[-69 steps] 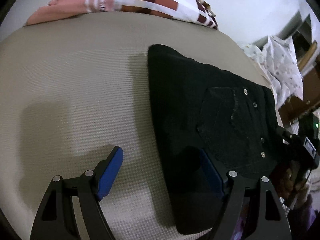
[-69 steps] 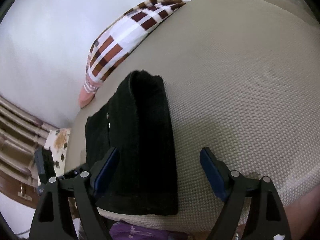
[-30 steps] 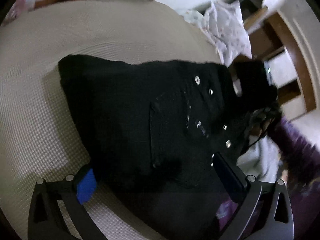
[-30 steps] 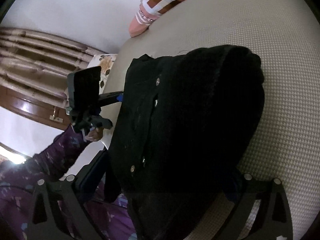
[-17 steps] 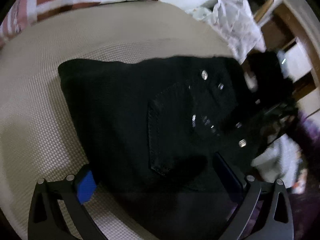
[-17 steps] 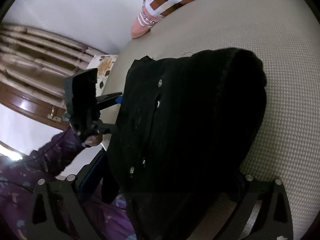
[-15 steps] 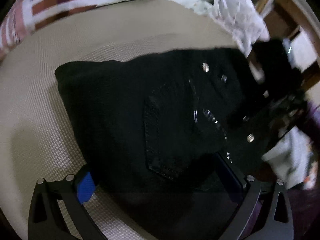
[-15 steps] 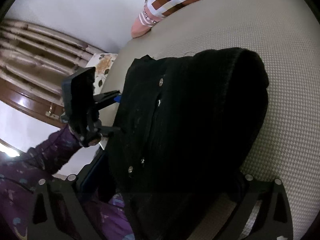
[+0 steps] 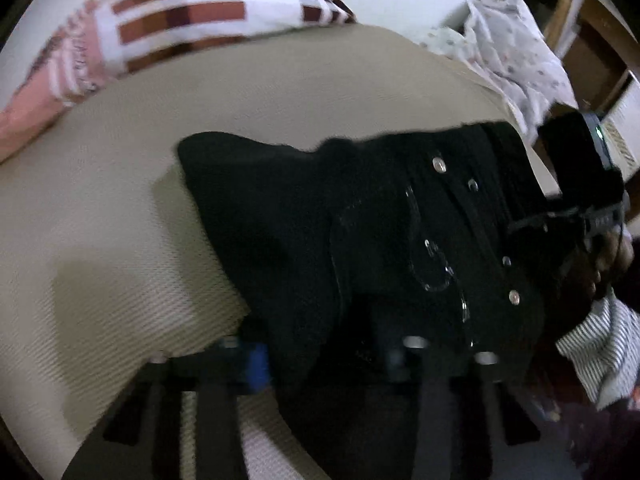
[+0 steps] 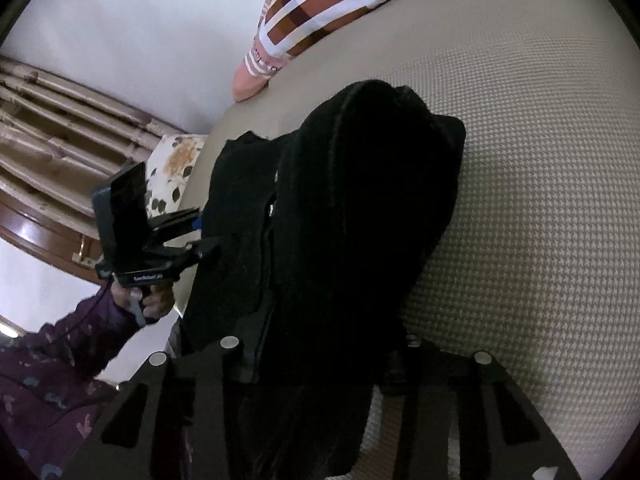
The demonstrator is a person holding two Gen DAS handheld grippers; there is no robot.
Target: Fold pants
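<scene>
Both sets of jaws have just been closed onto the near edge of the folded black pants (image 9: 360, 240) on the bed (image 9: 120, 200): left gripper (image 9: 332, 354) and right gripper (image 10: 320, 354) now pinched on cloth. Lifting is judged next.

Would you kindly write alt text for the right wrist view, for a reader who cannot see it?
The right tongs are shut on the near edge of folded black pants lying on a beige textured bed cover. At the left, the person's left hand holds the left tongs at the pants' far side, and a checked pillow lies beyond.
</scene>
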